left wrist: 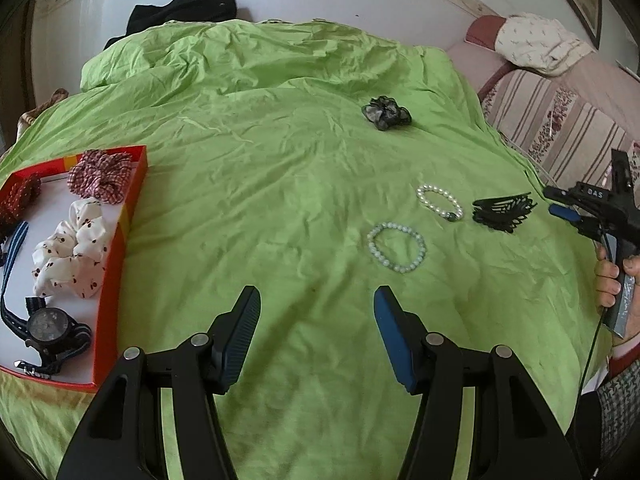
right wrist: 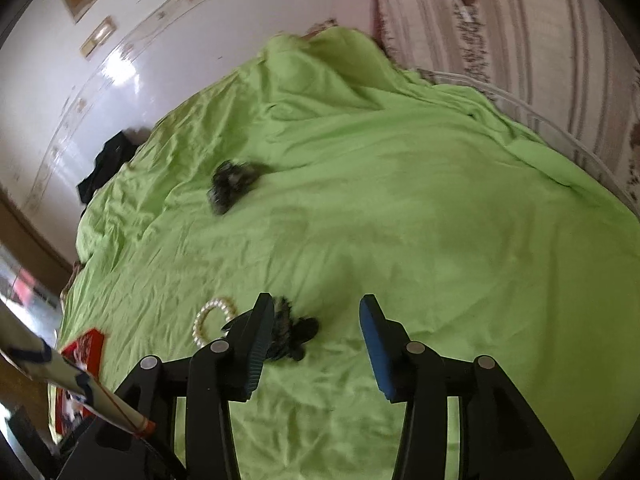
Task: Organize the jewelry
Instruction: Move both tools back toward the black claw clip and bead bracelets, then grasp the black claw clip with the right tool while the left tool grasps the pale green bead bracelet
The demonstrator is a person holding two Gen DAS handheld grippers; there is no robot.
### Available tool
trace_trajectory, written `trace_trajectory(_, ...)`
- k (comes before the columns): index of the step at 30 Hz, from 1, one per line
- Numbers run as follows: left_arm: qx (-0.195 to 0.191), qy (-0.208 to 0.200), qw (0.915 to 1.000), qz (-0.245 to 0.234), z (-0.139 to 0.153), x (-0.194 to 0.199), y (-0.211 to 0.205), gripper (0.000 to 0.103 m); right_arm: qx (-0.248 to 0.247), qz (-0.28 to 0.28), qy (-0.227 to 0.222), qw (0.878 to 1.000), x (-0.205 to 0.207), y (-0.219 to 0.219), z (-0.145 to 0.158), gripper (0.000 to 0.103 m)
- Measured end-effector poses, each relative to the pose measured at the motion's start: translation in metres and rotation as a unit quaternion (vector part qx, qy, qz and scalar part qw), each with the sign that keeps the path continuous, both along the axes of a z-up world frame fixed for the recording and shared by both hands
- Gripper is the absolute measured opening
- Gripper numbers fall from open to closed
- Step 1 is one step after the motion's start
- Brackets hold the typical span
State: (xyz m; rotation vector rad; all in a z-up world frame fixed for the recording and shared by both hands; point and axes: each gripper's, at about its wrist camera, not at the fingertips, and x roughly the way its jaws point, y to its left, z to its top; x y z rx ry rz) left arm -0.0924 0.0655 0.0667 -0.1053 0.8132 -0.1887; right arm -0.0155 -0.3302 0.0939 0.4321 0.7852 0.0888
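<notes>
Green bedspread (left wrist: 280, 168) fills both of my views. My left gripper (left wrist: 317, 320) sits low in the centre of its frame, fingers spread wide with nothing between them, only bare cloth.

At the left edge of that view lies the red tray (left wrist: 120, 248), holding a white cherry-print scrunchie (left wrist: 74, 248), a red checked scrunchie (left wrist: 100, 176) above it, and a dark wristwatch (left wrist: 50, 326) with a striped strap toward the lower corner.

Right of centre, on the bedspread, I see a pale green bead bracelet (left wrist: 397, 247), a pearl bracelet (left wrist: 439, 201) just up and right of it, and a black hair claw (left wrist: 503, 210) beside that. A dark grey scrunchie (left wrist: 386, 113) sits well apart, higher up.

My right gripper (right wrist: 316, 344) is also wide open and grips nothing. The hair claw (right wrist: 294, 334) lies just inside its left finger, blurred; I cannot tell whether they touch.
</notes>
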Motion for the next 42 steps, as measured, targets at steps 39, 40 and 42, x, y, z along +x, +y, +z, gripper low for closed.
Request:
trace_trajectory(39, 0.009, 0.038, 0.9992, 0.009, 0.037, 0.066, -0.014, 0.058, -0.017, -0.064, 0.014, 0.998, -0.034, -0.029, 0.005, 0.064)
trace_trajectory(40, 0.007, 0.042, 0.999, 0.012, 0.037, 0.071, -0.014, 0.058, -0.016, -0.066, 0.017, 0.998, -0.035, -0.029, 0.003, 0.064)
trace_trajectory(42, -0.002, 0.058, 0.9982, 0.018, 0.031, 0.082, -0.015, 0.058, -0.013, -0.067, 0.023, 0.997, -0.037, -0.029, 0.001, 0.065)
